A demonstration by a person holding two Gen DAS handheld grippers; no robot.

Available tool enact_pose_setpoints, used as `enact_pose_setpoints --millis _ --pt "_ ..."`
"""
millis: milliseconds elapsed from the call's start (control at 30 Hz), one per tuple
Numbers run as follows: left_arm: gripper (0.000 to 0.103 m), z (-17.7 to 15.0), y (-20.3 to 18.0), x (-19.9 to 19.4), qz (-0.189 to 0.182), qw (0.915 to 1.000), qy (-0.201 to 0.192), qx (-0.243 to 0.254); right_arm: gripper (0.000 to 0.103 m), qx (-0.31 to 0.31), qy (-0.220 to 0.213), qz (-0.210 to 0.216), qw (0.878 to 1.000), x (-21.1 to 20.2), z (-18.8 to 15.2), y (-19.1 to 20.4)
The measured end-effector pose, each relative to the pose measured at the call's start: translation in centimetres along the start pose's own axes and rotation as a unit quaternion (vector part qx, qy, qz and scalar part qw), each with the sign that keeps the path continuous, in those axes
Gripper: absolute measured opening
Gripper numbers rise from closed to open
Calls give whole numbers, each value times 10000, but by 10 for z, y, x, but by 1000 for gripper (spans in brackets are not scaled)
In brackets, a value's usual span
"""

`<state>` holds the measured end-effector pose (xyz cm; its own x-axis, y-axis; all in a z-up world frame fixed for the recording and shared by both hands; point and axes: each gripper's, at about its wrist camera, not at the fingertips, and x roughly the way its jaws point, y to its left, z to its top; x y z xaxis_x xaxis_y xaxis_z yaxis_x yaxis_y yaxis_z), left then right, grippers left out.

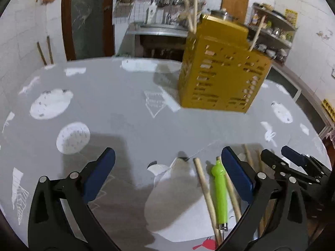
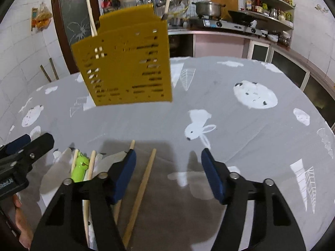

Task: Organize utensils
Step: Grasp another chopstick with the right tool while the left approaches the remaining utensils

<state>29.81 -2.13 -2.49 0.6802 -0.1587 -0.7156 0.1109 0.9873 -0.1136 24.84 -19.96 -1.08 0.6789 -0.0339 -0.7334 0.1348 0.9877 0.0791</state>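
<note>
A yellow slotted utensil holder [image 1: 224, 71] stands on the grey table with wooden chopsticks [image 1: 193, 10] sticking out of it; it also shows in the right wrist view [image 2: 125, 67]. Loose wooden chopsticks [image 1: 206, 196] and a green-handled utensil [image 1: 219, 192] lie on the cloth near the front edge. In the right wrist view the green handle [image 2: 79, 167] and chopsticks [image 2: 140, 196] lie by the left finger. My left gripper [image 1: 167, 175] is open and empty, just left of them. My right gripper [image 2: 168, 171] is open and empty above the cloth; it also shows in the left wrist view [image 1: 280, 156].
The round table [image 2: 240, 138] has a grey cloth with white prints. Behind it are a kitchen counter with a stove and pot [image 2: 208, 8], shelves [image 2: 270, 6], a sink rack [image 1: 171, 2] and a brown door [image 2: 73, 21].
</note>
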Motion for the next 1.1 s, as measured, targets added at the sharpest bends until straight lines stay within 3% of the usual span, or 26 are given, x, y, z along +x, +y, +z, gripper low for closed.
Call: enact_pose_setpoints --millis 100,300,433,800,867,1000,1100 --pt "81 -2 -2 16 6 9994 355 11 53 89 145 46 9998 4 -1 0" --pt "80 -7 -2 28 -11 9982 586 -92 42 206 428 -50 9989 17 -2 6" --pt "80 -7 -5 26 -70 9982 591 -84 8 46 427 -118 9990 19 1 15" --pt "63 -12 -18 29 -102 9960 886 5 7 56 542 -170 9984 7 2 -22" --pt "55 -12 -23 30 -100 9957 920 35 7 108 561 -157 9982 5 1 -30" --pt "48 -13 -34 32 -37 9950 990 155 7 176 564 -107 9982 4 0 -37" --pt "34 -11 -38 33 -89 9940 1064 235 7 188 605 -61 9980 7 1 -38"
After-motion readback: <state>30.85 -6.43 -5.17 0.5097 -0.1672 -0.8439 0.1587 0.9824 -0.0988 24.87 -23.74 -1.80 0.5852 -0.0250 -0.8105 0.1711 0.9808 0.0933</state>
